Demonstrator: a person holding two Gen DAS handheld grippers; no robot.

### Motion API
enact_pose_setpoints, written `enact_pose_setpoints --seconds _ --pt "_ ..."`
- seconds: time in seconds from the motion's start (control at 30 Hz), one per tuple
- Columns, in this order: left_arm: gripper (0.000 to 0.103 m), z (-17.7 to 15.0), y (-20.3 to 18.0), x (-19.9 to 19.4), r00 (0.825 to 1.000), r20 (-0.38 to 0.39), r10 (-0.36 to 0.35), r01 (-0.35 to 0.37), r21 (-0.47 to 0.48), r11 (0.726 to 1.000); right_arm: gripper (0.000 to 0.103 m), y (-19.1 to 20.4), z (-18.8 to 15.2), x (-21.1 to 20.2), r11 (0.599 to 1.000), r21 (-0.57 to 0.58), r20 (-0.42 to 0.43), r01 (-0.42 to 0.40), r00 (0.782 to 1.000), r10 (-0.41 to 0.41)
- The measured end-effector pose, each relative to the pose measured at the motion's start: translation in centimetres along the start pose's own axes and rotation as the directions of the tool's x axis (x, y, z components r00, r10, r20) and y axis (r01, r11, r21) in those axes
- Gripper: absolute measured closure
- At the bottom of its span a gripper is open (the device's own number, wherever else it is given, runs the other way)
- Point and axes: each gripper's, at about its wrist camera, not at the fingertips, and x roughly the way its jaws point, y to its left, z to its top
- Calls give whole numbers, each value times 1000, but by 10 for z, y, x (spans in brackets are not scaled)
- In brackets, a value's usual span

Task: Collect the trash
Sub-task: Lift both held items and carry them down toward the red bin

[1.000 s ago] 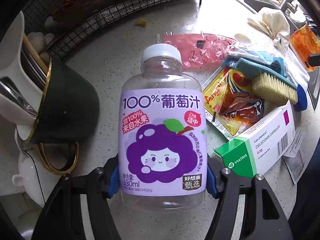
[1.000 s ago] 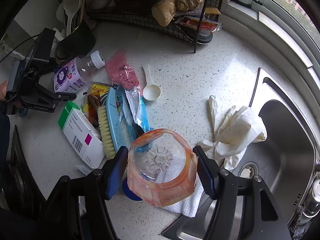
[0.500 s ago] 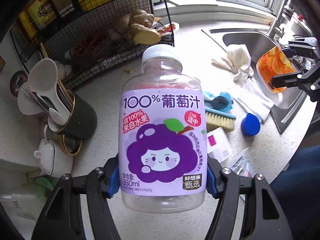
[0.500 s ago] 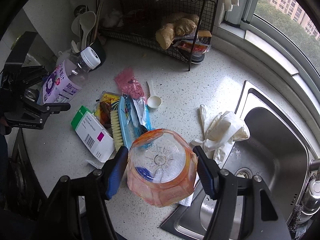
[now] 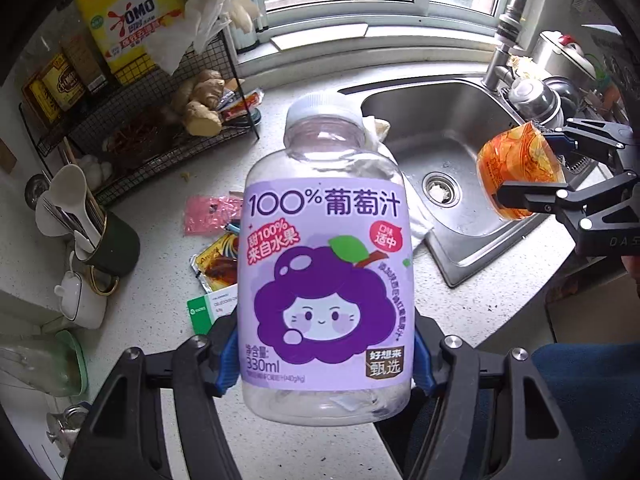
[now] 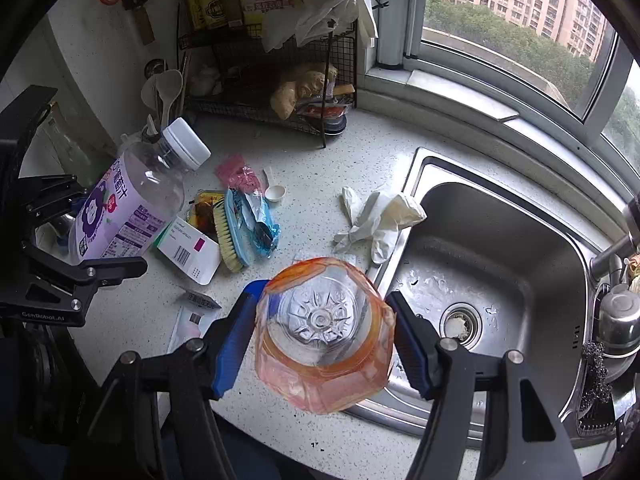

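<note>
Left wrist view, held: the left gripper (image 5: 324, 356) has its fingers (image 5: 226, 354) clamped on the sides of an empty grape juice bottle (image 5: 324, 264), cap on, lifted clear of the worktop (image 5: 160, 272).
Left wrist view, across: the right gripper (image 5: 532, 172) carries an orange-wrapped bottle (image 5: 516, 172) above the sink (image 5: 460, 152).
Left wrist view, left behind: a pink wrapper (image 5: 208, 216), a sauce sachet (image 5: 216, 268) and a medicine box (image 5: 210, 306) lie on the worktop, partly hidden by the juice bottle.
Right wrist view, held: blue finger pads press either side of the orange-wrapped bottle, seen base-on, in the air over the sink edge.
Right wrist view, left behind: medicine box, a scrub brush (image 6: 230, 236), a blue foil packet (image 6: 258, 220), a white scoop (image 6: 274, 190), crumpled gloves (image 6: 380, 216) and paper scraps (image 6: 192, 312) near the front edge.
Progress: two bottles picked up, neither binned yet; no bin shows in either view.
Remaining, as I judge: drop both bottles, then return for wrappers, box and scraps.
</note>
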Motion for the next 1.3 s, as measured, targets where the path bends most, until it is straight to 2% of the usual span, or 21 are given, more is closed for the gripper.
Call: enact_pose_setpoints --seconds 0.17,0.27,0.43,0.6,0.93,1.1,1.3 --pt "39 -18 -63 -24 999 28 -41 38 75 996 40 -15 -54 -40 997 63 28 33 999 -35" --pt "39 -31 -103 -34 995 44 -92 85 131 988 40 -22 -90 -62 993 105 35 59 997 -63" --pt "39 -56 -172 -39 991 26 -133 125 207 970 40 -26 -153 -99 983 149 43 107 992 -115" --pt "39 -79 -227 -39 985 -2 -173 167 255 952 40 -32 -204 -116 970 214 42 119 991 -131" --pt "39 -105 -302 5 971 -128 -204 234 310 922 40 -58 -288 -109 914 380 -42 141 990 -135" --pt "39 -116 -321 45 963 -190 -189 243 327 913 40 -78 -316 -85 879 448 -101 166 986 -135" --pt "39 -134 -331 104 949 -245 -200 271 303 914 40 -80 -351 -42 864 475 -146 169 983 -112"
